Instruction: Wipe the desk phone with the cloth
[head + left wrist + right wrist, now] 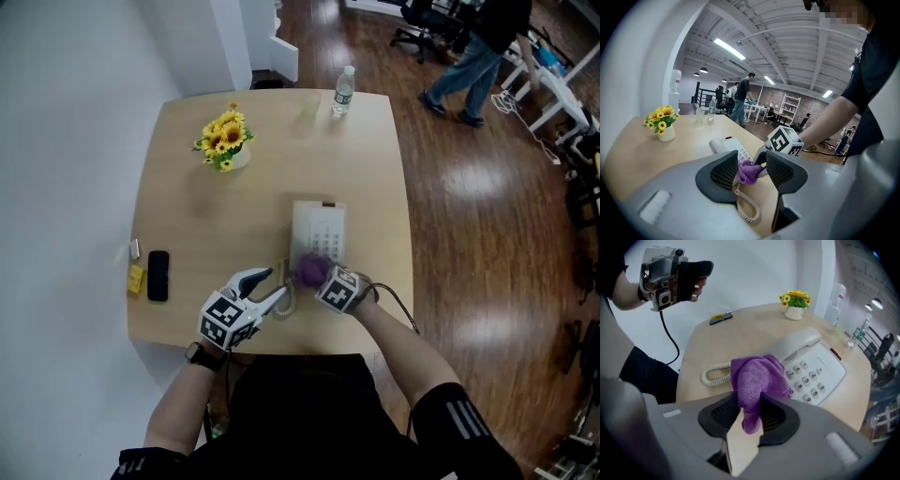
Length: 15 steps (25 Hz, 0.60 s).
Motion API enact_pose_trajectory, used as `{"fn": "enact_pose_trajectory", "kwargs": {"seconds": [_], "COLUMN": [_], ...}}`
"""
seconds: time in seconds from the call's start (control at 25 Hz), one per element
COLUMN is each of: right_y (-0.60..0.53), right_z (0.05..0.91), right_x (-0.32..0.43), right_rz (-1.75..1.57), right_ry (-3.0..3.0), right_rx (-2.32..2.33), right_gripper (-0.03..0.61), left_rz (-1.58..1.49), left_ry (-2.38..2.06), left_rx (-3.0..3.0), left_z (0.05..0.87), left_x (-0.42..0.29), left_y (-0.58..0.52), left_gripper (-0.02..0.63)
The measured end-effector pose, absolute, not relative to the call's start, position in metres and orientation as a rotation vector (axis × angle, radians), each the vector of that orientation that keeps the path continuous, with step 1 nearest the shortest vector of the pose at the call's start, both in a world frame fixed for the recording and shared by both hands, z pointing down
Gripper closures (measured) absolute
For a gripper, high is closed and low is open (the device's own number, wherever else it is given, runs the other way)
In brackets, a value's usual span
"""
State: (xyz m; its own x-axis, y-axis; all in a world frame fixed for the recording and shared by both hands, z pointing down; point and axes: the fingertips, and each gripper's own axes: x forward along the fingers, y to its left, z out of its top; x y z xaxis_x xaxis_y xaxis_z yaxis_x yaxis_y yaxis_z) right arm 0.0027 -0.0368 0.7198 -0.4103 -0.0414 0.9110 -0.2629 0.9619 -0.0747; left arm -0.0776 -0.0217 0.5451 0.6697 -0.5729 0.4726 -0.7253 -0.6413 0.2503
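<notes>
Open office floor (487, 216), dark polished wood. White wall (66, 141) runs down the 9 o'clock side of the head view. A person (469, 56) walks past at 1 o'clock, well apart from the work.

Table (187, 216): light wood, rounded corners, matte.

Desk phone (319, 230): white, flat on the table just off centre toward 4 o'clock. Handset seated in its cradle on the 9 o'clock side of the keypad. Grey number keys show clean in the right gripper view, with a small red tab at the phone's far end. Coiled cord (715, 373), white, lies in a loose loop off the phone's 7 o'clock corner.

Right gripper (317, 275): clamped on the cloth (311, 270). The cloth is purple terry, bunched into a wad. One tail is pinched between the jaws and the bulk sits on the 6 o'clock end of the phone, over the lower keypad.

Left gripper (268, 287): jaws spread, nothing in them. It is at 9 o'clock of the right one, beside the cord. The right gripper view shows it raised off the table.

Smaller items:
- Yellow flowers (225, 139) in a white pot, 11 o'clock on the table.
- Water bottle (344, 91), upright at the 1 o'clock edge.
- Black smartphone (157, 275) at the 8 o'clock edge.
- A small yellow object (137, 278) just beside the smartphone; kind not clear.
</notes>
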Motion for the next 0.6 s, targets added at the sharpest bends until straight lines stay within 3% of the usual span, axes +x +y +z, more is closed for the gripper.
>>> {"fn": "enact_pose_trajectory", "kwargs": {"seconds": [0.6], "right_y": [-0.049], "right_z": [0.738], "right_x": [0.073], "right_rz": [0.298], "right_ry": [-1.905], "right_rx": [0.307], "right_gripper": [0.453], "left_rz": [0.526], "left_ry": [-0.974], "left_rx": [2.471], "left_z": [0.549], "left_x": [-0.062], "left_y": [-0.023], "left_gripper": [0.428]}}
